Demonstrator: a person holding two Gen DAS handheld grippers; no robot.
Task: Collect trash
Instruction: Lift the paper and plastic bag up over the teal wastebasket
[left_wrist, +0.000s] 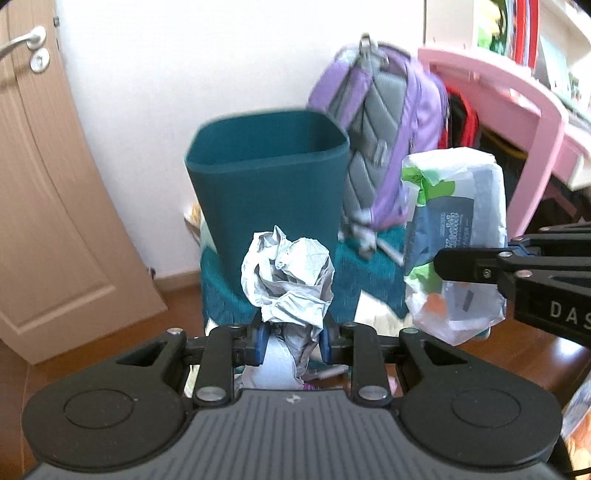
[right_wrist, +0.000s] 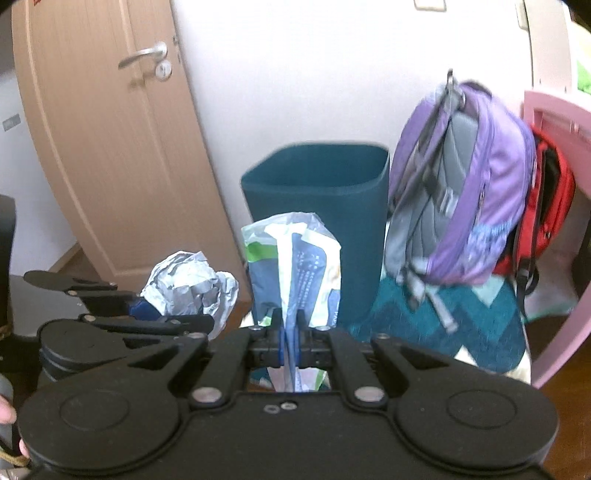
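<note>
Bedroom corner: white wall, wooden door (right_wrist: 110, 147), teal trash bin (left_wrist: 269, 177) on a teal patterned rug (right_wrist: 461, 325), purple backpack (right_wrist: 469, 192) just beside the bin. Left hand-held gripper (left_wrist: 291, 341) clamps a crumpled paper ball (left_wrist: 288, 273), held in front of the bin. Right hand-held gripper (right_wrist: 290, 341) is pinched tight on a flattened plastic wrapper (right_wrist: 295, 266), also before the bin.

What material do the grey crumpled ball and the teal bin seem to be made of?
The crumpled ball looks like paper, matte grey-white: sharp creases and folds hold their shape. The teal bin looks like plastic, smooth and slightly dull: thin even walls, rounded corners, one uniform colour. Blur leaves its surface texture unclear.
</note>
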